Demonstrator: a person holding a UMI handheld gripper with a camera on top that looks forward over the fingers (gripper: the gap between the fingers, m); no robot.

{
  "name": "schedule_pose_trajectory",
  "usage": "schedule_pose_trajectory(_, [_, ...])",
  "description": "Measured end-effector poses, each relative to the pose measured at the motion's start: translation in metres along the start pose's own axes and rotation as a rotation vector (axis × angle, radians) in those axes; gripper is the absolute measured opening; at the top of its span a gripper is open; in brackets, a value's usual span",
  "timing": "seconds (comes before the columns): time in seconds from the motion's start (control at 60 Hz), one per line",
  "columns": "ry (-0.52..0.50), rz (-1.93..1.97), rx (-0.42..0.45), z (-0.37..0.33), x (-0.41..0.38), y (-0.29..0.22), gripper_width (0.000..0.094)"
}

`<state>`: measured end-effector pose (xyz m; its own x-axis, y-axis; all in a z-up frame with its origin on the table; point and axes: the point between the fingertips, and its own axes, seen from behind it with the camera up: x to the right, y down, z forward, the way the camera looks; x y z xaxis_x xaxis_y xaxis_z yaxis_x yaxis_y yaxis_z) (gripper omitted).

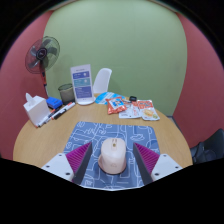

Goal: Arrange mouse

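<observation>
A pale pink-white mouse (112, 155) lies on a blue patterned mouse mat (110, 135) on a round wooden table (40, 140). My gripper (112, 163) is low over the mat with the mouse between its two fingers. The left pad (78, 157) and the right pad (147, 156) each stand a little off the mouse's sides, with mat showing in the gaps. The mouse rests on the mat. The fingers are open.
At the table's far side are a white box (37, 109), a blue item (54, 102), a dark cup (67, 93), an upright card (83, 84), a white chair (102, 80) and colourful packets (138, 108). A fan (42, 55) stands at the back left.
</observation>
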<state>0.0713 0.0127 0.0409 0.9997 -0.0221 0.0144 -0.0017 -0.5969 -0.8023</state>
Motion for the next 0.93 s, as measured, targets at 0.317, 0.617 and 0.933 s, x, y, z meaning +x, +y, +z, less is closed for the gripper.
schedule_pose_trajectory(0.317, [0.069, -0.008, 0.091, -0.169, -0.016, -0.034, 0.0843])
schedule_pose_trajectory(0.617, [0.119, 0.017, 0.123, -0.314, -0.048, 0.005, 0.0842])
schedule_pose_trajectory(0.933, [0.156, 0.010, 0.139, -0.381, -0.067, 0.035, 0.0844])
